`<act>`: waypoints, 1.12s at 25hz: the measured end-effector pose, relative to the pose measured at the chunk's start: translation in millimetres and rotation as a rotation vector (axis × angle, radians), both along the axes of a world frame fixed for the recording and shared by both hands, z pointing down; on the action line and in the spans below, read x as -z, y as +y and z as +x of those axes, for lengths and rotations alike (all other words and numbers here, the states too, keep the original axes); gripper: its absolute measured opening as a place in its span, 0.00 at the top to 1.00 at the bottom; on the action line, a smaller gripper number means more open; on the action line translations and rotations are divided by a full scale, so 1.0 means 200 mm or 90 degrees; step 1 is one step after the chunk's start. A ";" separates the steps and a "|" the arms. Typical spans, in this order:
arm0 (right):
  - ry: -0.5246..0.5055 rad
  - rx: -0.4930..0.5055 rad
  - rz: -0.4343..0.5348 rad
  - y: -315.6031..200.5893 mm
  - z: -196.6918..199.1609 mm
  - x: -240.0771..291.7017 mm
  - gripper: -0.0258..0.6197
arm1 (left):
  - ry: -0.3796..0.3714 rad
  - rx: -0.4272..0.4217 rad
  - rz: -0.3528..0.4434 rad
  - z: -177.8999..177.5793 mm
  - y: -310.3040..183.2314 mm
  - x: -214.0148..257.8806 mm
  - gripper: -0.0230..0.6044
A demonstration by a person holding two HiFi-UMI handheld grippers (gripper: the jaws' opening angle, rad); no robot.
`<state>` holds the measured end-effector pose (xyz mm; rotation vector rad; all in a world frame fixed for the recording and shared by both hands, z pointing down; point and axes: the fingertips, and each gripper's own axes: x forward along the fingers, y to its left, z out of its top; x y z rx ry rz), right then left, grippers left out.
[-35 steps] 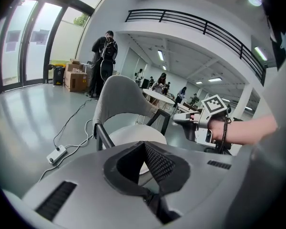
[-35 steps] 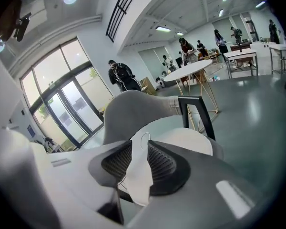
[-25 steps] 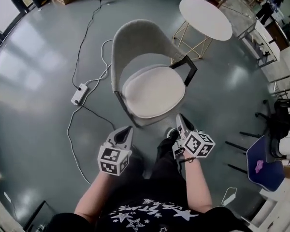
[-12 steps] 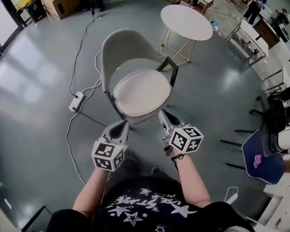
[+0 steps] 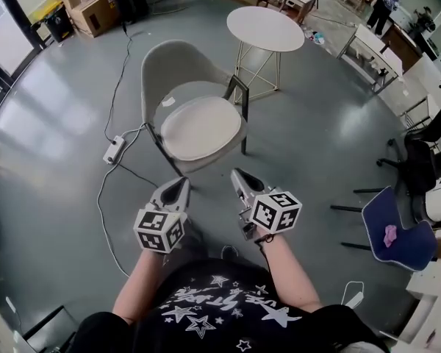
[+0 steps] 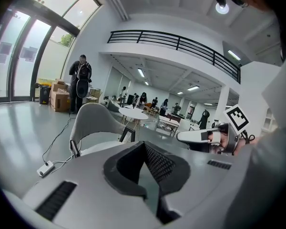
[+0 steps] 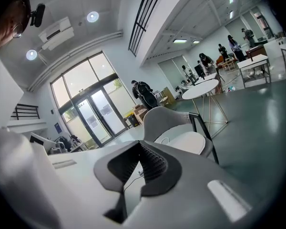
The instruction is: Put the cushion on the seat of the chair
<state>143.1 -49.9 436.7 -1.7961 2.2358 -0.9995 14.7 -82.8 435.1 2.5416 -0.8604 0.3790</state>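
A grey shell chair [image 5: 173, 65] stands on the floor ahead of me, with a round off-white cushion [image 5: 201, 127] lying flat on its seat. My left gripper [image 5: 181, 184] hangs in the air short of the chair's front edge, shut and holding nothing. My right gripper [image 5: 237, 173] is beside it, also shut and empty. The left gripper view looks past the closed left gripper [image 6: 144, 144] at the chair [image 6: 93, 120] and at the right gripper [image 6: 181, 136]. The right gripper view shows the closed right gripper [image 7: 139, 144] with the cushion [image 7: 186, 141] beyond it.
A round white table [image 5: 265, 28] on gold wire legs stands behind the chair. A power strip [image 5: 113, 149] and its cables lie on the floor at the left. A blue chair [image 5: 393, 234] is at the right, cardboard boxes [image 5: 92, 9] at the back left.
Both grippers have drawn back from the chair and risen, staying shut. The cushion stays on the seat, and the chair now shows farther off.
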 end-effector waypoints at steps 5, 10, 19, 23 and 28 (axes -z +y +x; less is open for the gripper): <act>0.014 0.016 0.019 0.17 0.06 0.08 0.96 | 0.001 0.006 0.023 0.04 0.20 0.06 0.95; 0.014 0.032 0.043 0.35 0.09 0.16 0.96 | -0.007 0.028 0.026 0.01 0.43 0.05 0.95; -0.012 0.035 0.034 0.54 0.15 0.10 0.96 | -0.003 0.080 0.038 -0.01 0.66 0.11 0.95; -0.030 0.052 0.028 0.54 0.06 0.07 0.96 | -0.026 0.085 0.035 -0.09 0.71 0.11 0.95; -0.033 0.065 0.027 0.53 -0.02 0.06 0.96 | -0.040 0.098 0.018 -0.17 0.72 0.08 0.95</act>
